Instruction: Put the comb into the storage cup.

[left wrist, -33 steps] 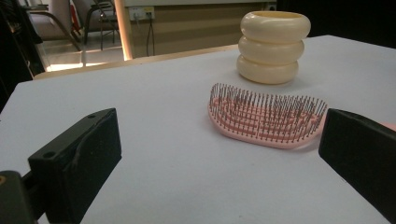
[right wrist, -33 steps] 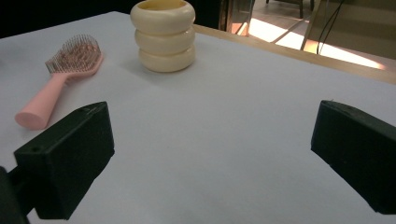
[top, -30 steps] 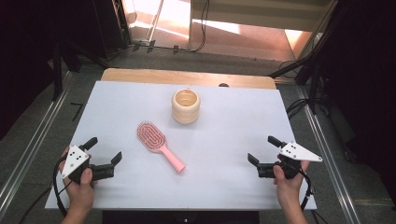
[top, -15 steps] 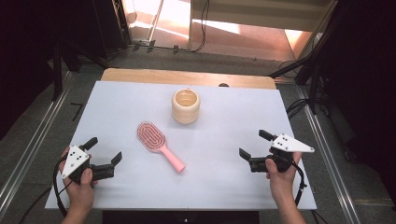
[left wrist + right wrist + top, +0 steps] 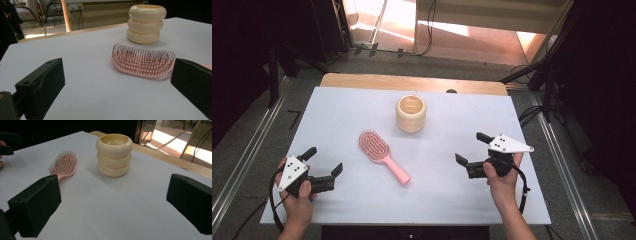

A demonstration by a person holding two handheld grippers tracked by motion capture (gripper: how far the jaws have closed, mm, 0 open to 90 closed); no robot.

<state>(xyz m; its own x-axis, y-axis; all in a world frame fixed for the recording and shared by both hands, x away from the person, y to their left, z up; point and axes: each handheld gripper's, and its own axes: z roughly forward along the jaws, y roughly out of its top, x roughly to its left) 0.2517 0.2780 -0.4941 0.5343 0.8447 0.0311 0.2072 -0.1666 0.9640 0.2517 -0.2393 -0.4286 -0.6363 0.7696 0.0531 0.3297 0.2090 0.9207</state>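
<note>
A pink hairbrush (image 5: 381,153) lies bristles up in the middle of the white table (image 5: 337,115), its handle pointing toward the near right. Behind it stands a cream ribbed cup (image 5: 411,113), open at the top. My left gripper (image 5: 323,161) rests at the near left, open and empty, with the hairbrush (image 5: 143,61) and cup (image 5: 146,23) ahead of its jaws. My right gripper (image 5: 471,147) hovers at the right, open and empty, facing the cup (image 5: 114,154) and the hairbrush (image 5: 63,165).
A wooden strip (image 5: 412,82) runs along the table's far edge. Metal rails (image 5: 247,160) flank the table on both sides, and cables (image 5: 532,114) lie on the floor at the far right. The other hand's gripper (image 5: 7,143) shows far left in the right gripper view.
My right gripper has moved left and a little farther onto the table, toward the hairbrush. The left gripper, the brush and the cup have stayed put.
</note>
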